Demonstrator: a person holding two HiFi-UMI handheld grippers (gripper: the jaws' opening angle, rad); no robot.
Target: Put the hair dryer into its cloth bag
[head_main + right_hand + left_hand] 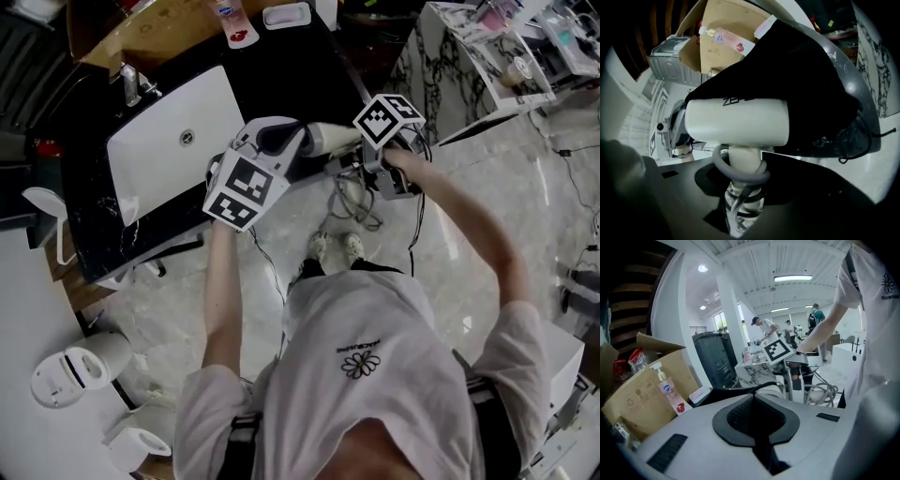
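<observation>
The white hair dryer [738, 123] hangs over the near right corner of the black counter [309, 70]. Its cord-wrapped handle is clamped in the right gripper [743, 187], and its barrel lies at the mouth of the black cloth bag [806, 89]. The left gripper [753, 401] pinches the bag's edge with closed jaws. The insertion step seems to be in hand, and next the barrel needs pushing deeper while the mouth stays open.

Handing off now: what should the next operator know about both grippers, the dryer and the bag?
Left gripper: jaws together, apparently pinching the bag by its edge and holding it up.
Right gripper: jaws shut on the dryer by its handle, with the cord looped round the handle.
Done: barrel at the bag mouth, cloth over its top.
Left: push the dryer fully in, handle and cord too, then release.
</observation>
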